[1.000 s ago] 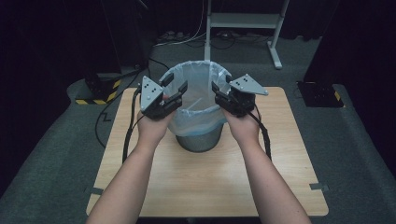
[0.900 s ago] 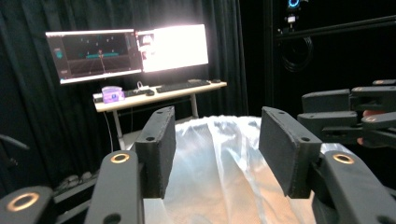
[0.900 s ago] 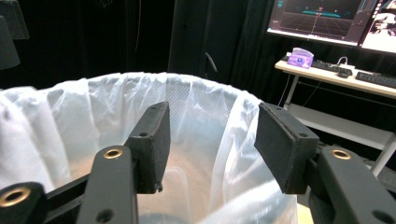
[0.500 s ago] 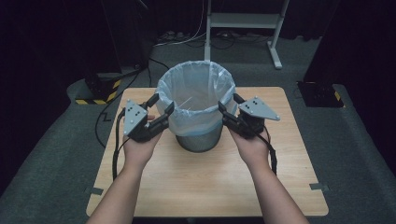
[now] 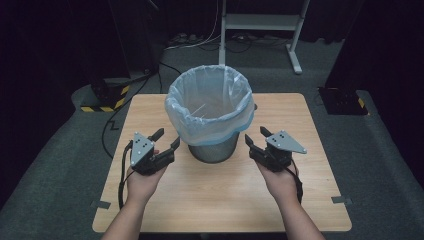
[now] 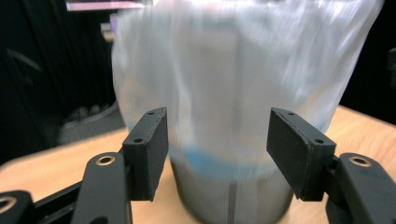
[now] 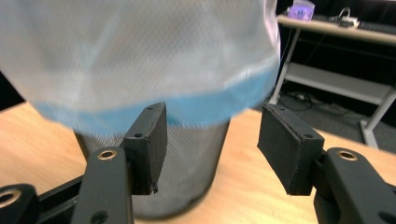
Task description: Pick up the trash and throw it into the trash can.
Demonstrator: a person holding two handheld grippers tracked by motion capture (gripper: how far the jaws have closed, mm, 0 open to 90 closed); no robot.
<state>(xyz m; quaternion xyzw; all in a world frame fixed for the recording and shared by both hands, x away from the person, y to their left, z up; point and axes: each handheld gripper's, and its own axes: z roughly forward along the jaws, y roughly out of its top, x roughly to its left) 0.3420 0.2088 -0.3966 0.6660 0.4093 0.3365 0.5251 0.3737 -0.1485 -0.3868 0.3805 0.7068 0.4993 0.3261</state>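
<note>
We have drawn both tongs back from the bag's rim to the tabletop (image 5: 300, 200), left tongs (image 5: 166, 141) and right tongs (image 5: 254, 138) apart and empty, flanking the mesh bin (image 5: 214, 149) at centre, its liner bag (image 5: 210, 107) apparently fitted.

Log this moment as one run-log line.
left gripper: open, beside bin, apart | right gripper: open, beside bin, apart | bin: upright on table | liner bag: folded over rim
</note>
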